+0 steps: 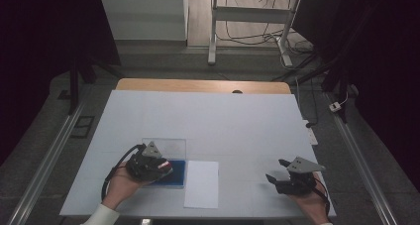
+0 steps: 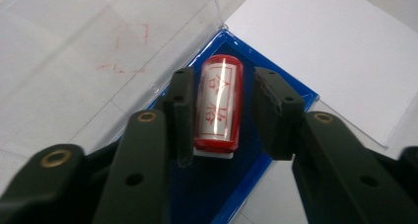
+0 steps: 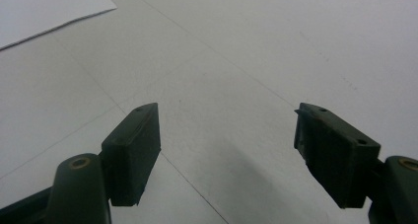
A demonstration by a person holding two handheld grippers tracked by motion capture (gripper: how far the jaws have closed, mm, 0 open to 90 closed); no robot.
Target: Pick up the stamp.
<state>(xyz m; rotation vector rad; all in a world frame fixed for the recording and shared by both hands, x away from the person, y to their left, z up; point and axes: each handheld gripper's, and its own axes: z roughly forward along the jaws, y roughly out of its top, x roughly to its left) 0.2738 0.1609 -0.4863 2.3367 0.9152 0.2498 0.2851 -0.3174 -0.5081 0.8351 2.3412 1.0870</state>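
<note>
Stamp [image 2: 218,103] is seen lying flat in blue tray [image 2: 236,184], long axis 12-to-6, between narrowed, not-yet-gripping left gripper [image 2: 222,110] jaws; right gripper [image 3: 226,150] is held wide.

So the count was: one red stamp [image 2: 218,104], lying in one blue ink pad case [image 2: 276,157] with one clear lid [image 2: 98,46] flipped open. One white sheet of paper [image 1: 202,183] sat on the one table [image 1: 208,116]. Two grippers [image 1: 167,169] total, one per hand, so two hands [image 1: 121,184] as well. Behind the table, one white desk frame [image 1: 250,17].
</note>
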